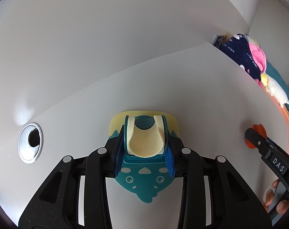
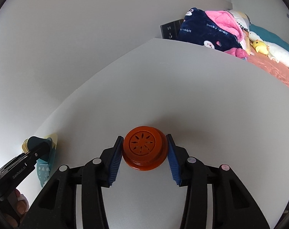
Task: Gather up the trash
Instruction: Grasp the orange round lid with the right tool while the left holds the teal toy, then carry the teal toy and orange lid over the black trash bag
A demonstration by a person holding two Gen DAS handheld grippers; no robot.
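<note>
Two grippers are working this white desk (image 2: pixel 163 99) at once. The left gripper (image 1: pixel 145 145) is clamping its blue pads (image 1: pixel 120 160) on a small teal-and-cream dustpan (image 1: pixel 144 177) with a little face on it, gripping the raised cream handle part while the flat teal scoop is lying on the desk under the fingers. The right gripper (image 2: pixel 144 152) is sitting around a round orange lid (image 2: pixel 145 150) with a flower cutout on top. Its jaws are at a narrow-ish setting, the left pad is touching the lid's edge and the right pad is right up against the rim, so it's looking like a pinch. The lid is resting flat on the desk, well to the right of the dustpan. A chrome cable grommet (image 1: pixel 30 143) is sitting in the desk off to the left, and a pile of plush toys (image 2: pixel 220 32) is lying on the bed past the far edge.
</note>
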